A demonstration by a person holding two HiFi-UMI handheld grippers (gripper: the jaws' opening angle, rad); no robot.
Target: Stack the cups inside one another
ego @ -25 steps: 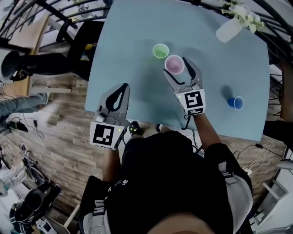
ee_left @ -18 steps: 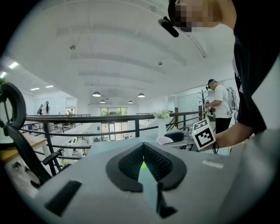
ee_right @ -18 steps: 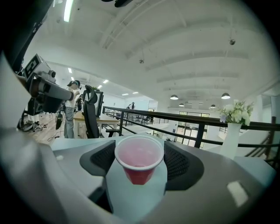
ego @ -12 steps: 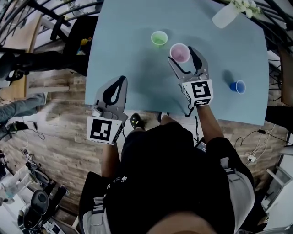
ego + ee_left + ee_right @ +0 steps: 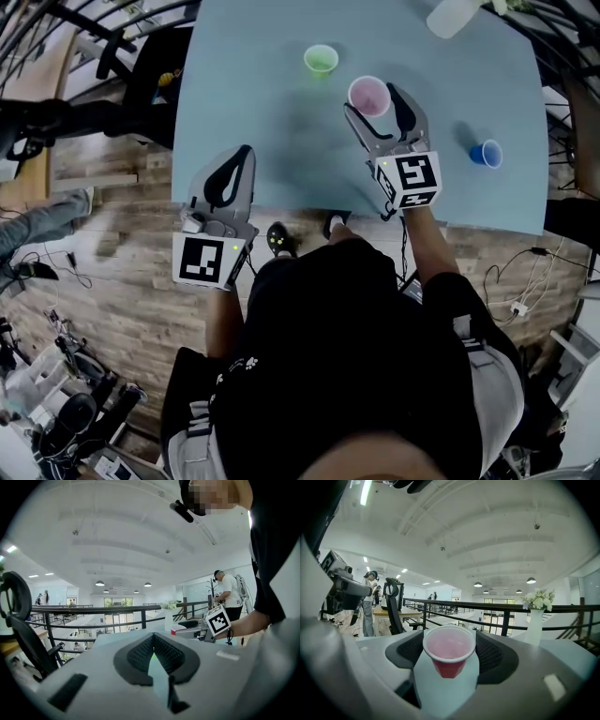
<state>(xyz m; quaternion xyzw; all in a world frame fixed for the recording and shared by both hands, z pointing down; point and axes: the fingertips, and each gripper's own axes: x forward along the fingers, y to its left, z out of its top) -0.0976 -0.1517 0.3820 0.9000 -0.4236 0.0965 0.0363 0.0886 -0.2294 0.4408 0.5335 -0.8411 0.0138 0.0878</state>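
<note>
The red cup (image 5: 368,96) now stands farther from the green cup (image 5: 321,60) than a second ago, carried along by the right gripper (image 5: 370,99). That gripper's pads press on the red cup (image 5: 449,651) from both sides, just under its rim, above the pale blue tabletop (image 5: 253,103). The left gripper (image 5: 242,156) hovers over the tabletop's near edge, its jaws together with nothing between them. A blue cup (image 5: 485,153) stands well apart to the right.
</note>
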